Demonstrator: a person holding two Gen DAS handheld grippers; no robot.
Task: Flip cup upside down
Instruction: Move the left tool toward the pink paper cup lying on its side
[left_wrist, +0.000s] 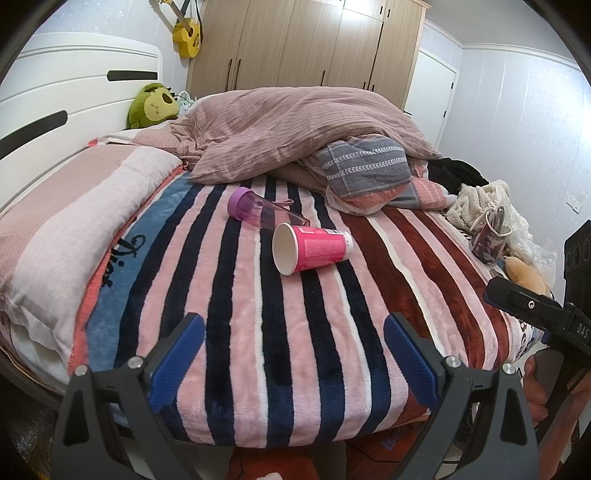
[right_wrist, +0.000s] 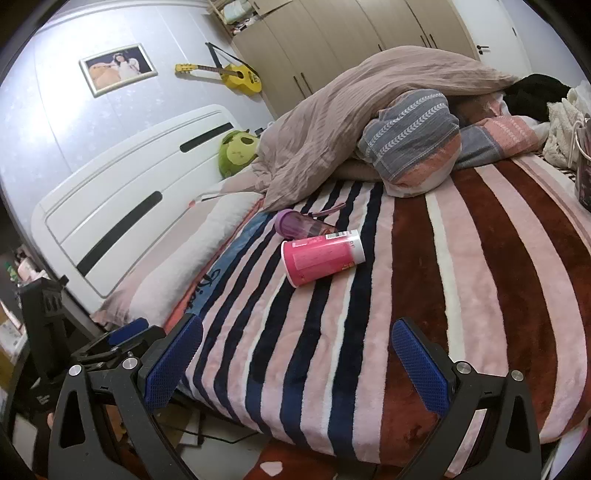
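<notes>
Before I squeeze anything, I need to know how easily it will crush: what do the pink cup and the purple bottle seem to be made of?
Pink cup: probably paper, with a matte white inside, a rolled rim and a printed pink sleeve; it would likely crush easily.
Purple bottle: looks like clear tinted hard plastic, glossy and see-through, with an opaque purple cap.
Both lie on their sides on the plush striped blanket.

We're in a home bedroom: a bed (left_wrist: 258, 332) under a striped blanket, rumpled duvet (left_wrist: 295, 125), white headboard (left_wrist: 66, 92), tall wooden wardrobe (left_wrist: 303, 44), yellow guitar (right_wrist: 240, 77) on the wall.
</notes>
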